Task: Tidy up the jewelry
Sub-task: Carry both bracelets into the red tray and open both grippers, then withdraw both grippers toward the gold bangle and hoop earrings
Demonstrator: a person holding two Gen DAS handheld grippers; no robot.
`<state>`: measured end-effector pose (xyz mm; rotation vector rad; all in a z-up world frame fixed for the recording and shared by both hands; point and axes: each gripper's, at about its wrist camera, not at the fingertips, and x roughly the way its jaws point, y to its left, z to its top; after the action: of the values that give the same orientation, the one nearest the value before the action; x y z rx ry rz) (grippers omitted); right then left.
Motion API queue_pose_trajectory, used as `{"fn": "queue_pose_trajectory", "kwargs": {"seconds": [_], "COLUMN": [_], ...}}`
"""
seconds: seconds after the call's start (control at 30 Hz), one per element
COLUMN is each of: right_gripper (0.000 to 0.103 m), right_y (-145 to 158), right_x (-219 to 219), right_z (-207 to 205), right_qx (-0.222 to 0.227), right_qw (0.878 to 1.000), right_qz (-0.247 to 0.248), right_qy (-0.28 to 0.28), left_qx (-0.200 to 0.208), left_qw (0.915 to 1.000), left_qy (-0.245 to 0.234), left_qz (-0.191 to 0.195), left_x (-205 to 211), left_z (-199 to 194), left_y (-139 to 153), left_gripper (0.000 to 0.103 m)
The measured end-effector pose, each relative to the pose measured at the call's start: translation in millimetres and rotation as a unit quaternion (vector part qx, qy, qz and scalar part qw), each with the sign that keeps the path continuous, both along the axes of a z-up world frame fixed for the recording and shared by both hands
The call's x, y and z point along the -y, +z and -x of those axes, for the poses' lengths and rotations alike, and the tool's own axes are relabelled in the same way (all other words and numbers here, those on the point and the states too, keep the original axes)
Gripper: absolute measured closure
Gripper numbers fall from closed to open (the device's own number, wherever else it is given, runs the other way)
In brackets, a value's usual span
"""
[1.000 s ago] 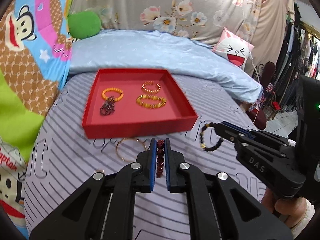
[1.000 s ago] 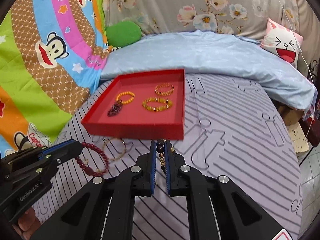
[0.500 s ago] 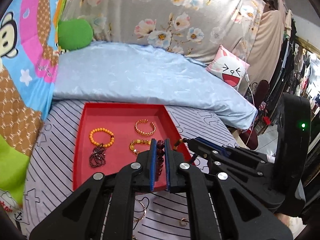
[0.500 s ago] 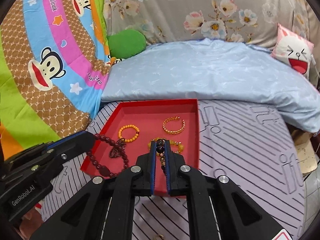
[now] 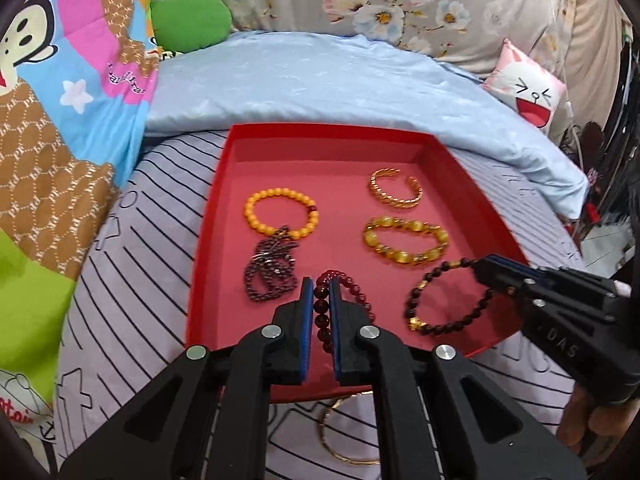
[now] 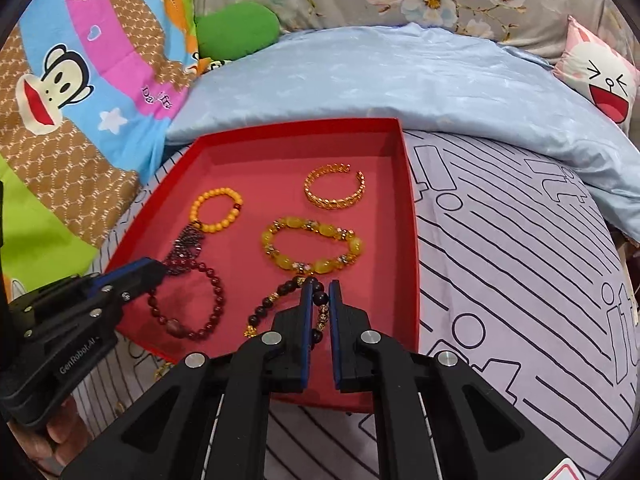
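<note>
both grippers angled down over red tray (image 5: 208, 240). left gripper (image 5: 321, 300) clamped on dark red bead bracelet (image 6: 188, 304); right gripper (image 6: 320, 300) clamped on black bead bracelet (image 5: 444, 300).

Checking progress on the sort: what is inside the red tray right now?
Lying in the red tray: an orange bead bracelet, a gold cuff, a yellow stone bracelet and a dark chain. Both grippers hold bracelets over it; its near floor is covered.

Bright, even light – soft shadows, sharp centre (fisheye bending, dark vignette at edges).
</note>
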<state>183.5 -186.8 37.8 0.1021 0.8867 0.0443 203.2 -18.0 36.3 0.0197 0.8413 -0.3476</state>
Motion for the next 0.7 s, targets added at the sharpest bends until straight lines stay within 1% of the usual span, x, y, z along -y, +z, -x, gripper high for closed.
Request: {"fn": "queue_pose_trajectory", "kwargs": {"seconds": [0.13,0.23,0.33,0.43,0.5,0.53,0.57,0.6,0.63,0.67,0.7], "right_gripper": [0.095,0.095,0.095,0.095,0.091,0.085,0.076,0.071,0.065,0.064,0.064], "right_y": [-5.4,-5.5,-5.3,-6.6,-6.6,-5.8,-4.9,-2.7,-0.9,1.2,2.6], "right_x": [-4.2,-7.2,-7.5,-6.9,-6.0,-5.2,-4.6,-3.7,-3.4,-3.6,-4.1], "right_z": [-2.5,-3.9,-8.9,-16.2,-17.8,-16.9,-16.2,-13.1,-10.4,-7.6,-6.0], "right_qx": [0.001,0.007,0.008,0.006,0.007,0.011,0.014,0.021,0.026,0.030,0.031], "right_qw": [1.000,0.999,0.999,0.999,0.999,0.999,0.999,0.999,0.999,0.999,0.999], "right_qz": [0.021,0.036,0.038,0.041,0.044,0.045,0.044,0.041,0.041,0.041,0.040], "right_qy": [0.001,0.002,0.000,-0.003,-0.008,-0.013,-0.016,-0.017,-0.018,-0.017,-0.017], "left_qx": [0.014,0.016,0.025,0.026,0.022,0.025,0.035,0.041,0.046,0.049,0.052], "left_qw": [0.9990,0.9986,0.9978,0.9976,0.9974,0.9973,0.9969,0.9964,0.9960,0.9957,0.9955], "left_qy": [0.013,0.017,0.022,0.024,0.027,0.030,0.035,0.039,0.041,0.042,0.042], "left_qz": [-0.040,-0.047,-0.058,-0.060,-0.063,-0.063,-0.062,-0.063,-0.066,-0.067,-0.067], "left_x": [3.3,2.7,3.5,4.1,4.3,3.8,2.5,1.7,1.3,1.1,1.3], "left_z": [-0.7,-4.5,-7.0,-13.1,-17.9,-18.8,-17.7,-16.6,-15.5,-14.3,-13.0], "left_y": [-6.8,-9.0,-8.5,-8.1,-10.2,-10.0,-8.3,-7.4,-6.1,-4.5,-3.1], "left_gripper": [0.095,0.095,0.095,0.095,0.095,0.095,0.094,0.089,0.080,0.077,0.076]}}
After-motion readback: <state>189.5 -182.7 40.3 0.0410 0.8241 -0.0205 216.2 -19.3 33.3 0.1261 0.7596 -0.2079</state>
